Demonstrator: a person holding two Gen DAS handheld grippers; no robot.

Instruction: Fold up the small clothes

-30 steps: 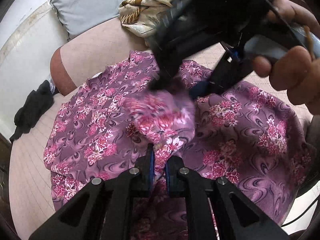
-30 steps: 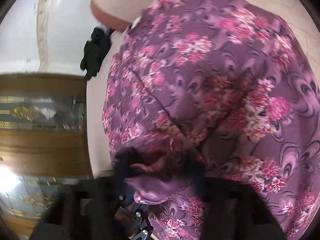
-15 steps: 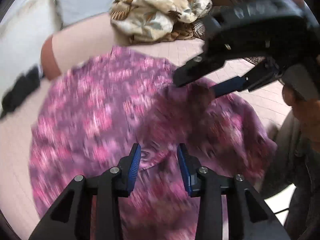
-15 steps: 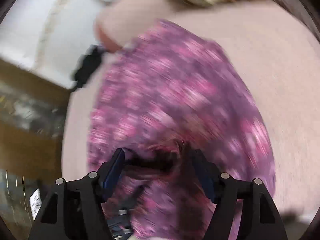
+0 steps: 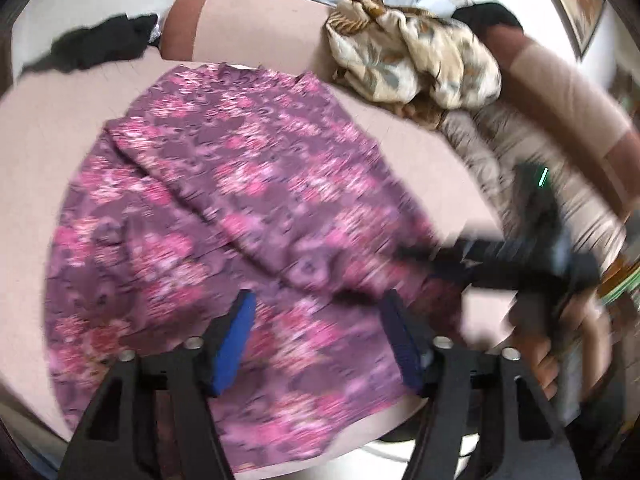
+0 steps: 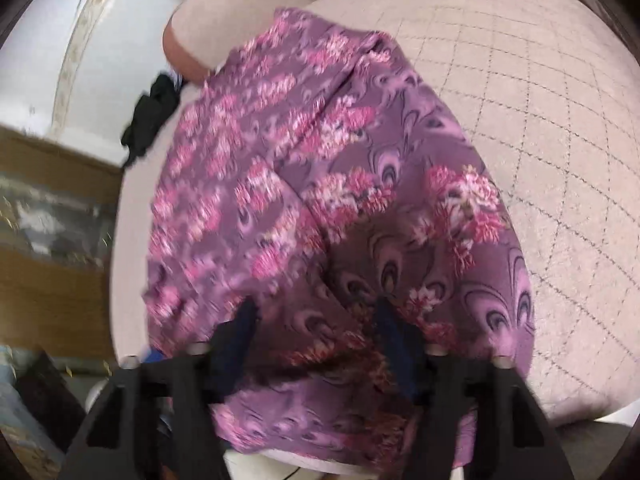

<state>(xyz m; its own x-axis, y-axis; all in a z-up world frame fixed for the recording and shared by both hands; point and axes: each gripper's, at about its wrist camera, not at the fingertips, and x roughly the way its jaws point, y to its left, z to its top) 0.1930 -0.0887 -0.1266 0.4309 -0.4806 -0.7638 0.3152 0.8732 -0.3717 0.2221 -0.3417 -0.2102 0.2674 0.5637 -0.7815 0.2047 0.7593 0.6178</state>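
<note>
- A purple floral garment [image 5: 240, 216] lies spread on a pale pink quilted bed cover [image 6: 540, 128], folded over on itself with a diagonal fold edge running across its middle.
- Bare cover lies open to the garment's right in the right wrist view. In the left wrist view its near hem reaches the front edge of the bed.
- Beyond the garment sit a pink bolster [image 5: 248, 20], a black cloth [image 5: 100, 46] at the bed's far left edge, and a crumpled beige patterned fabric [image 5: 412, 56] at the far right.
- The left gripper [image 5: 318, 344] hovers over the garment's near hem, its blue pads well apart and empty. Its jaws have just been opening.
- The right gripper [image 6: 314, 344] also stands released above the near part of the garment, with no cloth pinched. Its jaws have just been closing partway from a wider gap.
- In the left wrist view the right gripper [image 5: 472, 268] appears blurred at the garment's right edge, held by a hand [image 5: 560, 344].
- A second ago both grippers pinched a raised bunch of the cloth; now that bunch is let go and the garment lies flatter.
</note>
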